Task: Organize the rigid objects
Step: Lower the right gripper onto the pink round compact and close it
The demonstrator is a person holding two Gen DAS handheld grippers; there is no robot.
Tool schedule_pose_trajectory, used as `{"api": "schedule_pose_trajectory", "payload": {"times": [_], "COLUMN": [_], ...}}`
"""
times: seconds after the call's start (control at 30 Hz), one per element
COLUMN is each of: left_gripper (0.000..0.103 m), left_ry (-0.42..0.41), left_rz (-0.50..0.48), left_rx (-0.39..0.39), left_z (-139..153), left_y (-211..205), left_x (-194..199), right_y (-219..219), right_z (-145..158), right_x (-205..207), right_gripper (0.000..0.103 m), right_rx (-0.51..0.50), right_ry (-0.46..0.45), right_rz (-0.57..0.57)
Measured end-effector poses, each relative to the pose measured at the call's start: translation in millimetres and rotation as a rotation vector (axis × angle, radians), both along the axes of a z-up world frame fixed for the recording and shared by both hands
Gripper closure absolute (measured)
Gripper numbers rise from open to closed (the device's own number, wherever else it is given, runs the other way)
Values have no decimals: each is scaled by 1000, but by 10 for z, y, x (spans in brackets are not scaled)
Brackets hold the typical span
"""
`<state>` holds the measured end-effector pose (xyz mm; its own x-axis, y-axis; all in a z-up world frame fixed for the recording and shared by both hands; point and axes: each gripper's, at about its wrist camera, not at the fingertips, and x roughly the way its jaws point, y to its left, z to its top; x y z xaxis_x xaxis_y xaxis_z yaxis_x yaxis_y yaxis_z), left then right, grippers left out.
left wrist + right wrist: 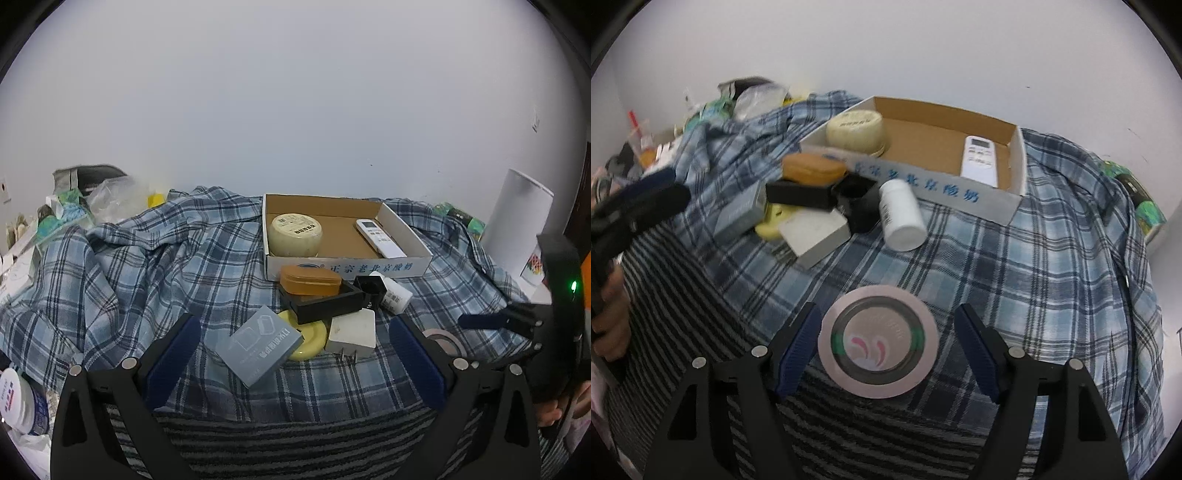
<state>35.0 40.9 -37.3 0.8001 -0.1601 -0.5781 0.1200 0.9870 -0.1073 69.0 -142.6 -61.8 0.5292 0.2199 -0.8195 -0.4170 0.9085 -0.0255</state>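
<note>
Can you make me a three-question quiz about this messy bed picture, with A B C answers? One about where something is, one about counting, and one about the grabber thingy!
1. Where is the white remote control?
A. inside the cardboard box
B. on the floor
C. under the grey box

2. How many things lie inside the cardboard box?
A. none
B. two
C. five

3. What is the right gripper doing with the round lid?
A. squeezing it tight
B. lifting it high above the cloth
C. open around it, fingers not touching

Answers:
1. A, the remote rests on the box's brown floor near its right wall.
2. B, only the remote and the round cream tub are inside.
3. C, the lid lies flat on the plaid cloth, with a gap showing at each blue finger.
</note>
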Motion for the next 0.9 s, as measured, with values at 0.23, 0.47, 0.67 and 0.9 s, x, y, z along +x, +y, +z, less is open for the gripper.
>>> {"api": "schedule_pose_trajectory", "payload": {"times": [0.23, 0.47, 0.67, 0.9], "left_gripper": [0, 0, 0, 0], "left_ry": [30, 34, 28, 9], "left_rz": [-2, -7, -15, -9], "left_rx": [0, 0, 11, 18], "left_z": [-38, -48, -50, -24], "left_y": [-9, -19, -42, -43], "left_x": [38, 37, 35, 4], "right_y": [91, 137, 148, 154], "right_z": [-69, -113, -120, -131], "right_x": [-18, 2, -4, -3], "right_gripper": [29, 28, 28, 23], "right_rx": [-35, -61, -72, -74], "right_ry": [21, 31, 29, 30], "right_rz": [41, 52, 55, 54]}}
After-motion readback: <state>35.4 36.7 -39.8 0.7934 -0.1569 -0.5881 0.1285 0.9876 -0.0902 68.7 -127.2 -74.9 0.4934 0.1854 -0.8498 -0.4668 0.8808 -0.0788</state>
